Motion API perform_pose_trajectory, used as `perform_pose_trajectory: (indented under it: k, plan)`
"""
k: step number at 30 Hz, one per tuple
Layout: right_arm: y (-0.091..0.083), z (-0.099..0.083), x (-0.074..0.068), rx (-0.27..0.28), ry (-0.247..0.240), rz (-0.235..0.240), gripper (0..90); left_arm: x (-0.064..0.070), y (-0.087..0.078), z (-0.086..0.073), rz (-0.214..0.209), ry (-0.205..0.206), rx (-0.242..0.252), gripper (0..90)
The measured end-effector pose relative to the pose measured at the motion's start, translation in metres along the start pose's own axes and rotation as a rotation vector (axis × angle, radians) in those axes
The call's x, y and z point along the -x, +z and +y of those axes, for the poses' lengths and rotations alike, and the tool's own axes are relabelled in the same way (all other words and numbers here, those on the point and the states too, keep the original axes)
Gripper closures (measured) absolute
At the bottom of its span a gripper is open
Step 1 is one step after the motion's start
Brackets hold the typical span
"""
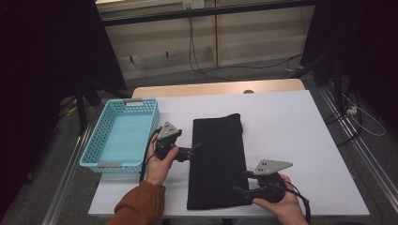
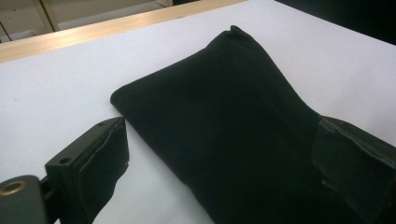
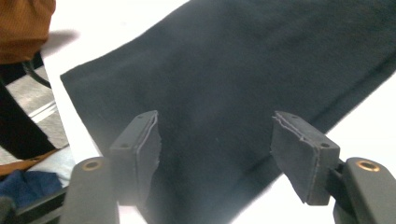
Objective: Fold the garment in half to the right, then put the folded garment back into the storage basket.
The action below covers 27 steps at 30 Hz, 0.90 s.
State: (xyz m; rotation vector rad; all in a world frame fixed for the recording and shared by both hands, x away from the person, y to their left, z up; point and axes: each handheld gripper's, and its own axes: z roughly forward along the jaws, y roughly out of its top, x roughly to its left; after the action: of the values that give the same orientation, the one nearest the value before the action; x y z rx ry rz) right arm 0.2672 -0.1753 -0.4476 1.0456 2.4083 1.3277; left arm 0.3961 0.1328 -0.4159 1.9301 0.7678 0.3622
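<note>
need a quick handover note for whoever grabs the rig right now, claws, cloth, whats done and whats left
Left claw: open, at the left long edge of the folded black fabric cloth, one jaw over it, one beside it on the table.
Right claw: open, over the cloth's near right corner, gripping nothing.
Cloth lies flat as a long strip on the white table. Light blue plastic basket sits to the left, nothing in it.
Done: cloth looks folded. Left: probably another fold, then basket.

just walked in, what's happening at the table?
A person holds a gripper in each hand over a folded black cloth on the white table. The left gripper is at the cloth's left edge, its fingers spread open around that edge. The right gripper is at the near right corner, also open, with nothing clamped yet. A turquoise basket sits empty at the left.
</note>
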Motion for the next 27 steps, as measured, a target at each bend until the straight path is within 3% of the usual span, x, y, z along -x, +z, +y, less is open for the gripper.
perform_pose_trajectory:
  k: [4, 14, 27]
  plan:
    - [0.003, 0.001, -0.002, 0.000, -0.008, 0.017, 26.7, 0.002, -0.005, -0.007, 0.012, -0.001, -0.006, 4.9]
    - [0.005, 0.003, -0.011, -0.009, -0.050, 0.029, 25.5, 0.008, -0.022, -0.021, 0.012, -0.009, 0.002, 4.6]
    - [0.006, 0.010, -0.017, -0.004, -0.079, 0.055, 22.3, 0.007, -0.022, -0.028, 0.020, 0.002, -0.020, 4.6]
